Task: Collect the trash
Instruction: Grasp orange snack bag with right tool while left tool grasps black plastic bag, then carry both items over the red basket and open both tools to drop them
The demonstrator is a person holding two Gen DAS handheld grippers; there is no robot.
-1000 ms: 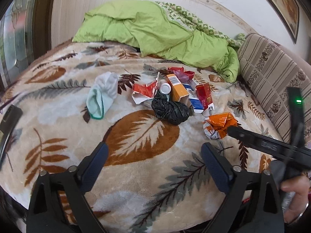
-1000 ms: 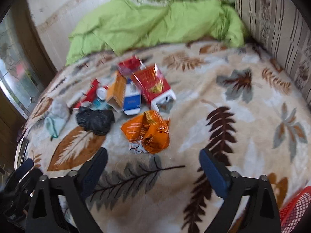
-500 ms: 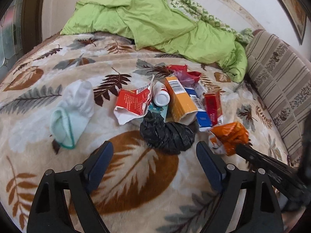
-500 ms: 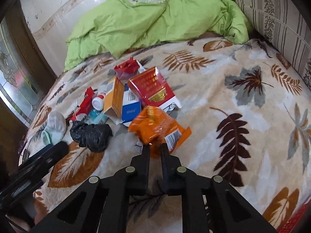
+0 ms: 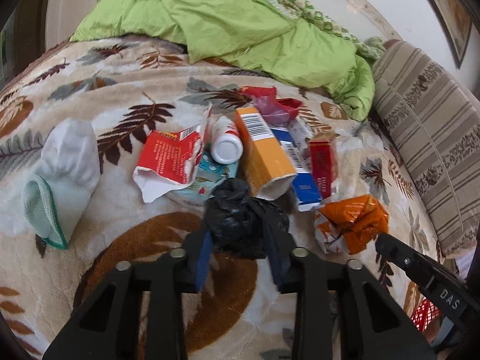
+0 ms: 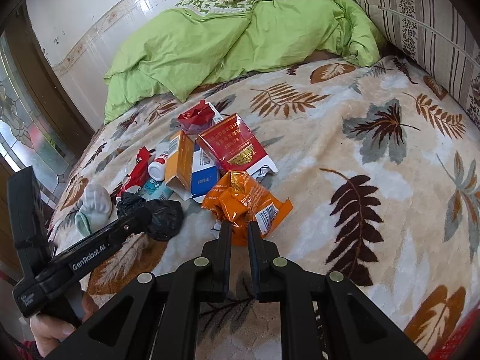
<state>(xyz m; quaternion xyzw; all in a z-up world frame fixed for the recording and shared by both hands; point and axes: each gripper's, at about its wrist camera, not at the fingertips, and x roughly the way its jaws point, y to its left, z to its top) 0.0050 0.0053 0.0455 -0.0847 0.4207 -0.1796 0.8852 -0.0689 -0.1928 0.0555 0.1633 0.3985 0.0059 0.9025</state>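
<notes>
Trash lies in a heap on a leaf-patterned blanket [image 5: 126, 258]. A crumpled black plastic bag [image 5: 243, 210] sits between the pads of my left gripper [image 5: 240, 235], whose jaws are closing and touch it on both sides. In the right wrist view the bag [image 6: 165, 217] shows beside the left gripper's tip. My right gripper [image 6: 239, 228] is shut on the near edge of a crumpled orange foil wrapper [image 6: 240, 201]. The left wrist view shows that wrapper [image 5: 354, 222] at the right, with the right gripper's black finger just below it.
Behind the bag lie an orange box [image 5: 264, 153], a white bottle [image 5: 226, 147], a torn red carton [image 5: 171, 156], a blue box [image 5: 303, 183] and a red pack [image 6: 234, 147]. A pale sock [image 5: 66, 174] lies left. Green quilt [image 5: 240, 24] at the back, striped cushion [image 5: 435, 126] right, red basket [image 6: 459, 336] below.
My left gripper moved forward to the black bag and its jaws narrowed around it. My right gripper closed on the orange wrapper and has stayed there.
</notes>
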